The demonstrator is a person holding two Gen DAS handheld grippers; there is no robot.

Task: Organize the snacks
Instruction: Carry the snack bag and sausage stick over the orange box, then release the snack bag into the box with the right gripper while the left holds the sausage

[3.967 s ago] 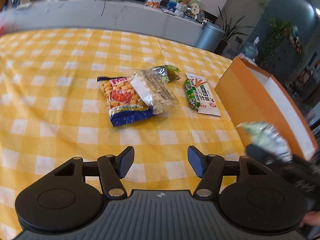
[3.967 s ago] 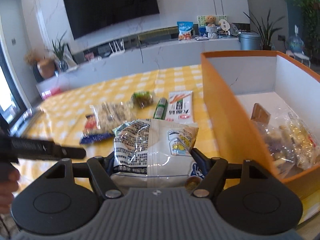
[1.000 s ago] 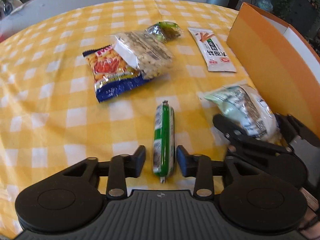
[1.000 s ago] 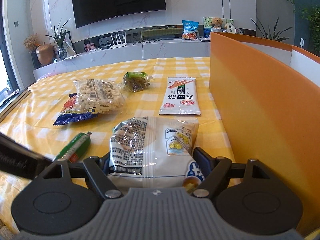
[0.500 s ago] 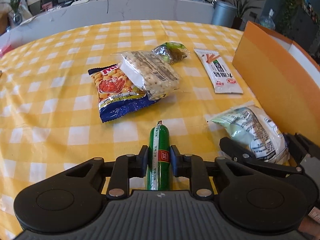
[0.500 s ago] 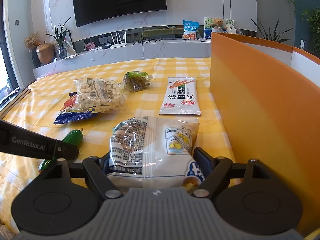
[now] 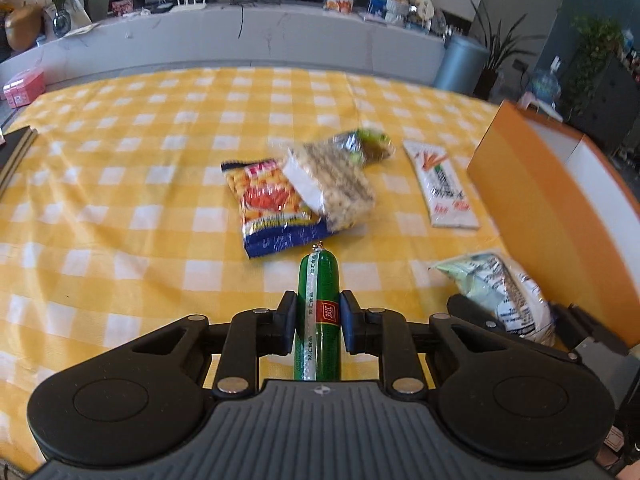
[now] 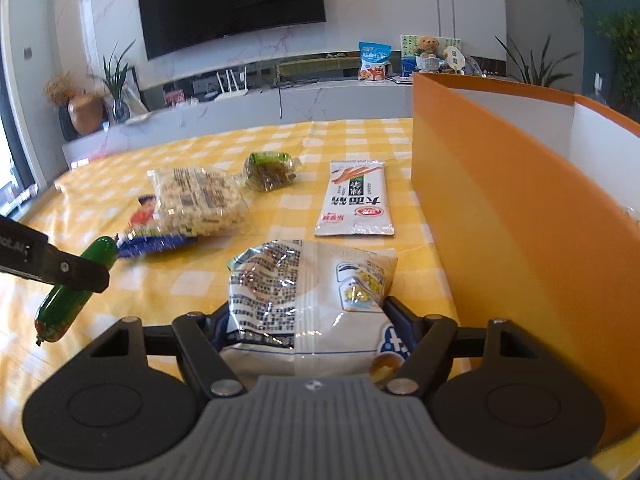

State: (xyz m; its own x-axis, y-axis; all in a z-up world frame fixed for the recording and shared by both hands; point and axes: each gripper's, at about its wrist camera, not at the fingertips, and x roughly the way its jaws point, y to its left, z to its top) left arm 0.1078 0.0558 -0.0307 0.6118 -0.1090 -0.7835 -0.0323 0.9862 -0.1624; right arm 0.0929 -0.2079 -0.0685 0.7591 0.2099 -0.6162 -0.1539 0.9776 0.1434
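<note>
The left gripper (image 7: 318,326) clamps a green sausage (image 7: 318,312) above the checked tablecloth (image 7: 120,208). The right gripper (image 8: 304,320), jaws closing, holds a white snack bag (image 8: 308,292) beside the orange box (image 8: 500,216); beyond lie a peanut packet (image 7: 272,208) and other snacks.
</note>
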